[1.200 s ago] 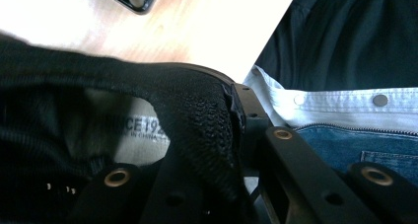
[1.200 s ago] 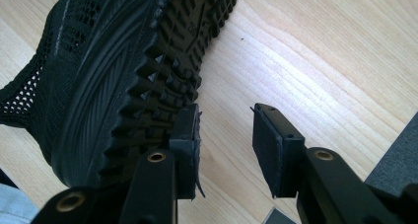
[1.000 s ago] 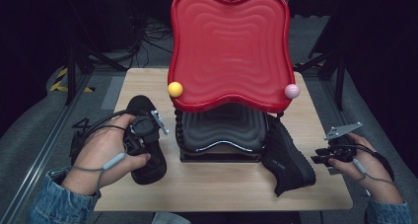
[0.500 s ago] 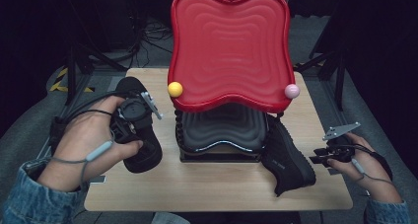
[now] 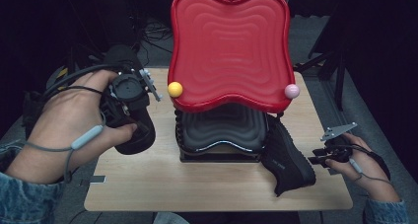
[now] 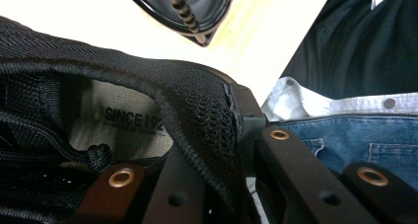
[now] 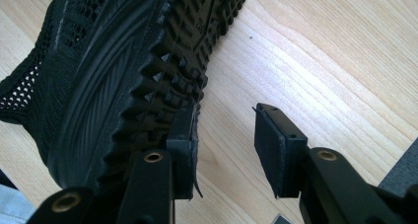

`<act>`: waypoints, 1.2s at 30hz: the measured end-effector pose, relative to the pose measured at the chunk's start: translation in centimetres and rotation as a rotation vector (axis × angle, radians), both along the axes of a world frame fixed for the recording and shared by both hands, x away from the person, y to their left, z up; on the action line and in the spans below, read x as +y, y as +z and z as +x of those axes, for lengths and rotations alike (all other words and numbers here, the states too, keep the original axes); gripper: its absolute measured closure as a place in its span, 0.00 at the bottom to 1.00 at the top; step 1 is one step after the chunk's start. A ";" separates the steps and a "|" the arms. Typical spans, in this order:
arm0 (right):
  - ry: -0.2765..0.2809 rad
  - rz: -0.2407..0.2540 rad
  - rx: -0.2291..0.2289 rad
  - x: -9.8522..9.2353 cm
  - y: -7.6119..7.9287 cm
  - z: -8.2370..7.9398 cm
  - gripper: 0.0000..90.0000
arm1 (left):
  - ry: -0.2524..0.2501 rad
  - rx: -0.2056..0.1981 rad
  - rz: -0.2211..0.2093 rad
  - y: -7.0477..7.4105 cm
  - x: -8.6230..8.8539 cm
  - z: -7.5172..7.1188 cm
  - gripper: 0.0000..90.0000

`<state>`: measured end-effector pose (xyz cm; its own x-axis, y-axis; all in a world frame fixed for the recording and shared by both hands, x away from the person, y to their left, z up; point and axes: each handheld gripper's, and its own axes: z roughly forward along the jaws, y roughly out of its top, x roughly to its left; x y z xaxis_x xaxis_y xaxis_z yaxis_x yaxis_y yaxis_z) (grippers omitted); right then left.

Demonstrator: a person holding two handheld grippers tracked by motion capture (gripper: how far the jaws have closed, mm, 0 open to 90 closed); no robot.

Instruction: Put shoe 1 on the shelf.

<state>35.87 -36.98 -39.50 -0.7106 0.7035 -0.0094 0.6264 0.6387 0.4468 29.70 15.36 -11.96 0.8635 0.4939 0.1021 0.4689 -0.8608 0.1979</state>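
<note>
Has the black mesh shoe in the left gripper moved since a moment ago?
Yes. The black mesh shoe, clamped in the left gripper, has risen: its heel now shows above the far edge of the wooden table, level with the yellow ball on the red tray.

From the left gripper view, a black mesh shoe (image 6: 98, 110) dominates the near ground. Its padded collar runs between the two black jaws of the left gripper (image 6: 217, 184), which are clamped on that collar edge. Inside the shoe, a pale insole (image 6: 121, 118) reads "SINCE 192", with a knotted black lace (image 6: 96, 155) lying just in front of it. Above the shoe, a black ridged stand (image 6: 190, 9) sits on the pale table (image 6: 74, 17). To the right of the shoe, blue jeans (image 6: 355, 140) and a light shirt hem (image 6: 296, 100) appear.
</note>
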 end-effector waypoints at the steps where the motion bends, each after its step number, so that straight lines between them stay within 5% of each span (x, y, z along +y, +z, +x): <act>1: 0.000 0.001 0.002 0.0 0.0 0.0 0.69 | -0.003 -0.010 -0.006 0.3 0.0 0.0 0.96; 10: 0.007 -0.016 0.003 0.2 -0.2 -0.2 0.69 | -0.018 -0.084 -0.006 2.9 -0.8 -0.4 0.96; 36: 0.029 0.008 0.005 -0.1 -0.3 -0.1 0.69 | -0.127 -0.155 -0.012 8.6 -5.4 0.1 0.96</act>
